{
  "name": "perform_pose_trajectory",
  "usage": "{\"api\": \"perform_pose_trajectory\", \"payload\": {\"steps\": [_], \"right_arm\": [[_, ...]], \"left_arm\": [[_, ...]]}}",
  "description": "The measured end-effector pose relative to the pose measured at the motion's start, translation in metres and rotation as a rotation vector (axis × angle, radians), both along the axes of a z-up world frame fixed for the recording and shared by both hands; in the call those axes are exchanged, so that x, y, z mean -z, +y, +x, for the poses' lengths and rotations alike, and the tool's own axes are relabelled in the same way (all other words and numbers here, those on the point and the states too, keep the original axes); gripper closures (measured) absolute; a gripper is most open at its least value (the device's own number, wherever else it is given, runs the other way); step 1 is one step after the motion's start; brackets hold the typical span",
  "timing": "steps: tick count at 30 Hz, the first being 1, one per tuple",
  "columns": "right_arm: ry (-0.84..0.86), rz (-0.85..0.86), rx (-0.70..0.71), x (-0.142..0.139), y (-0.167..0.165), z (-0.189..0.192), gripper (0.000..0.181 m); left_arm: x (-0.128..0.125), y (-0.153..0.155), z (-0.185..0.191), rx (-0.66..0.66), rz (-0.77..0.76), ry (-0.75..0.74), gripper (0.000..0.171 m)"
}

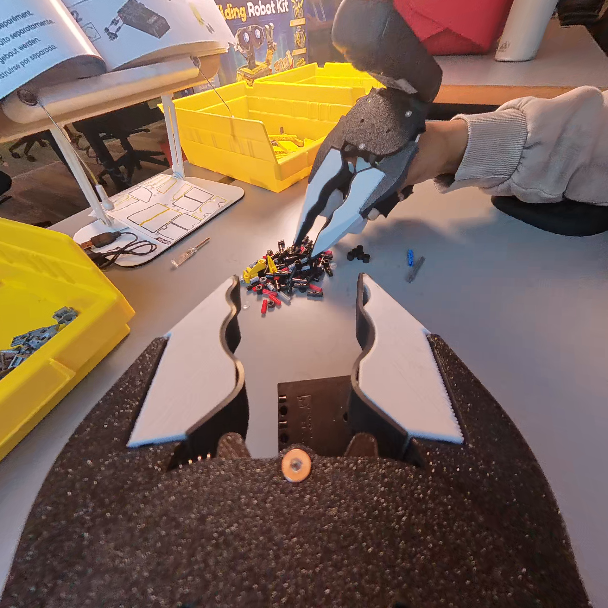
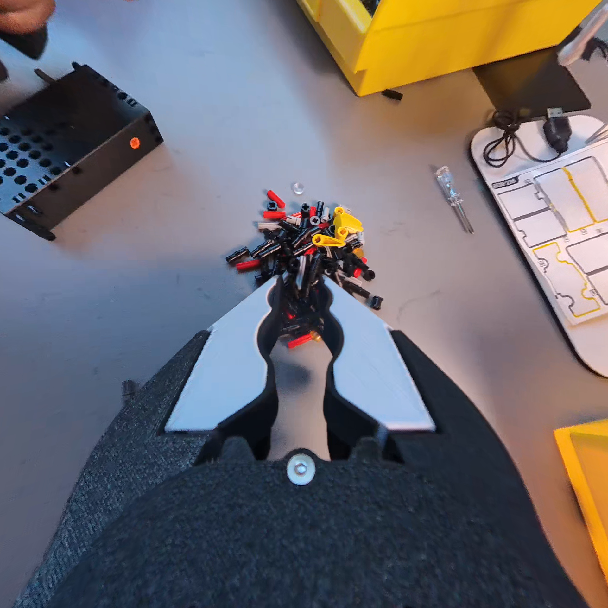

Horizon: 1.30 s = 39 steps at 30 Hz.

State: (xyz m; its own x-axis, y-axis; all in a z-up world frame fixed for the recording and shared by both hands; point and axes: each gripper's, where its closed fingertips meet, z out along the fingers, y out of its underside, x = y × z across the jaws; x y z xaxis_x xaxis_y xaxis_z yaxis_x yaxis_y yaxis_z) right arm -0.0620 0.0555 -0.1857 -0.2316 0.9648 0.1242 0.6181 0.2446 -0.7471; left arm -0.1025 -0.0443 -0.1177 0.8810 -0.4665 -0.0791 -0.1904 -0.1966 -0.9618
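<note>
A pile of small black, red, grey and yellow connector pins (image 1: 289, 273) lies on the grey table, and it also shows in the right wrist view (image 2: 302, 243). My right gripper (image 2: 300, 281) points down into the near side of the pile, its jaws a narrow gap apart with pins lying between them; it also shows in the left wrist view (image 1: 307, 248). My left gripper (image 1: 298, 279) is wide open and empty, just short of the pile. Below it lies a black perforated box frame (image 1: 312, 414), which also shows in the right wrist view (image 2: 75, 138).
Yellow bins stand at the back (image 1: 250, 131) and at the left (image 1: 49, 312). A book stand holds an open booklet (image 1: 98, 39); a sticker sheet (image 2: 559, 230) and a cable (image 2: 506, 138) lie on its white base. A clear-handled screwdriver (image 2: 452, 197), black bushes (image 1: 358, 255) and a blue piece (image 1: 410, 257) lie near the pile. Spacing between my two grippers at the tips: around 15 centimeters.
</note>
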Motion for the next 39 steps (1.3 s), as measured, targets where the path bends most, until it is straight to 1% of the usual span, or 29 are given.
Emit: {"api": "perform_pose_trajectory", "payload": {"steps": [3,5,7,10,12,14,19,21,22,24,25,27,28,30,31,33,36,38,39], "right_arm": [[0.08,0.005,-0.071,-0.025,-0.007,0.017,0.16],[0.03,-0.048,-0.209,-0.03,-0.032,0.046,0.162],[-0.077,-0.102,-0.327,-0.02,-0.06,0.079,0.164],[-0.2,-0.043,-0.378,0.01,-0.077,0.102,0.168],[-0.218,-0.029,-0.343,0.02,-0.076,0.1,0.171],[-0.222,-0.069,-0.337,0.02,-0.077,0.097,0.176],[-0.233,0.002,-0.382,0.02,-0.08,0.096,0.178],[-0.181,-0.038,-0.391,0.012,-0.084,0.094,0.179],[-0.122,-0.061,-0.367,0.001,-0.079,0.09,0.179],[0.017,-0.065,-0.257,-0.031,-0.051,0.08,0.178],[0.092,-0.042,-0.176,-0.049,-0.028,0.076,0.178],[0.188,0.019,0.032,-0.077,0.034,0.074,0.178],[0.198,0.064,0.14,-0.084,0.069,0.077,0.178],[0.163,0.186,0.367,-0.088,0.144,0.092,0.178],[0.134,0.23,0.459,-0.088,0.176,0.1,0.177],[0.095,0.289,0.593,-0.09,0.228,0.11,0.178],[0.073,0.338,0.716,-0.098,0.286,0.111,0.177],[0.107,0.347,0.776,-0.108,0.313,0.107,0.176],[0.133,0.348,0.803,-0.113,0.321,0.106,0.169]], "left_arm": [[0.001,0.001,0.002,-0.003,0.003,0.014,0.102],[0.0,0.001,0.005,0.004,0.007,0.005,0.103],[0.002,0.001,0.007,0.014,0.0,-0.002,0.104],[0.006,0.003,0.011,0.025,-0.008,0.003,0.104],[0.01,0.003,0.013,0.026,-0.02,0.014,0.104],[0.013,0.003,0.014,0.026,-0.027,0.025,0.104],[0.009,0.003,0.011,0.011,-0.012,0.028,0.105],[0.008,0.003,0.011,0.008,-0.007,0.022,0.105],[0.007,0.002,0.011,0.009,-0.005,0.016,0.105],[0.004,0.001,0.013,0.016,-0.015,-0.012,0.106],[0.003,0.001,0.013,0.012,-0.013,-0.026,0.106],[0.002,0.001,0.013,0.015,-0.011,-0.037,0.106],[0.002,0.002,0.013,0.01,-0.011,-0.034,0.106],[0.004,0.002,0.012,0.007,-0.016,-0.027,0.105],[0.005,0.002,0.012,0.004,-0.017,-0.023,0.105],[0.005,0.003,0.011,-0.003,-0.015,-0.01,0.105],[0.007,0.004,0.009,-0.012,-0.016,0.001,0.105],[0.008,0.004,0.009,-0.013,-0.019,0.0,0.105],[0.009,0.004,0.009,-0.014,-0.022,0.002,0.105]]}}
